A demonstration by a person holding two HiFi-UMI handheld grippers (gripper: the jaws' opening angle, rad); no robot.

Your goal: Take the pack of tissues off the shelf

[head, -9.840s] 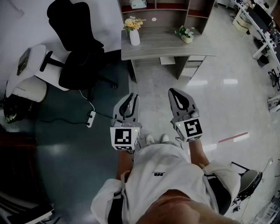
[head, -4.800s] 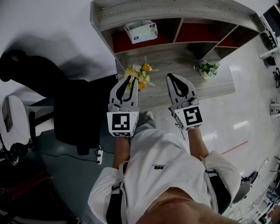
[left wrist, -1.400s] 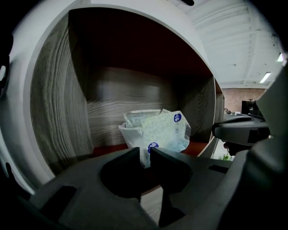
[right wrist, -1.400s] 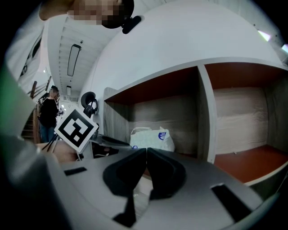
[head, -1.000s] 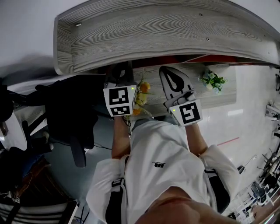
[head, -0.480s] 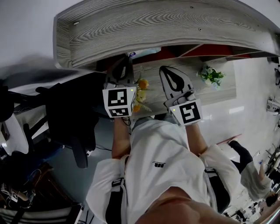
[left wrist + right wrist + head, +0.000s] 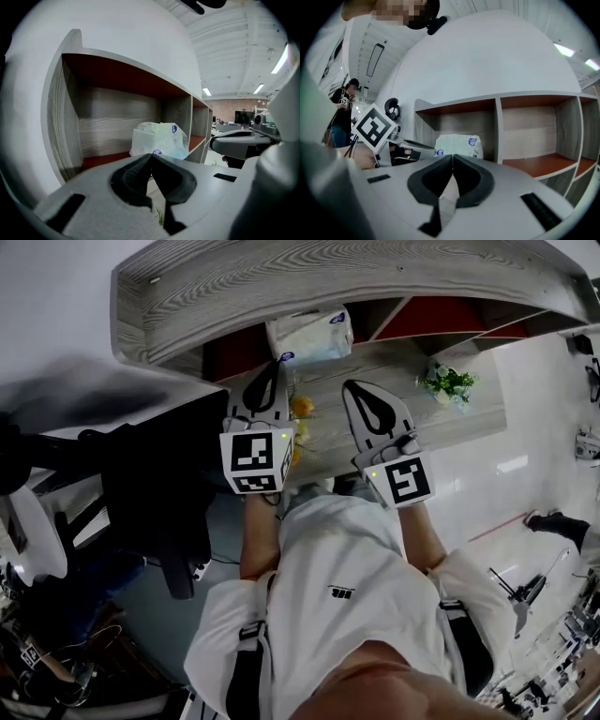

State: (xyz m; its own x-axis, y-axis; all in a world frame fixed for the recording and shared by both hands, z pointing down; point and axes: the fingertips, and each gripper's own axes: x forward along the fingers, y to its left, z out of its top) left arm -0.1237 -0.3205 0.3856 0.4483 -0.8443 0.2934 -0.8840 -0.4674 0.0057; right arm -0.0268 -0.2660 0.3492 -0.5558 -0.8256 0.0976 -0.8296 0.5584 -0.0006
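the pack of tissues (image 7: 309, 337), hidden under the shelf (image 7: 309, 282) a moment ago, now shows in its left bay just beyond our left gripper (image 7: 271, 369), closed on nothing like our right gripper (image 7: 360, 390), so we must open first.

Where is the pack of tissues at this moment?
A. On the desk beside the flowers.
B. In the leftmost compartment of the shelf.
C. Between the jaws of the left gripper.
B: the pack of tissues stands in the leftmost compartment of the shelf, close to its divider.
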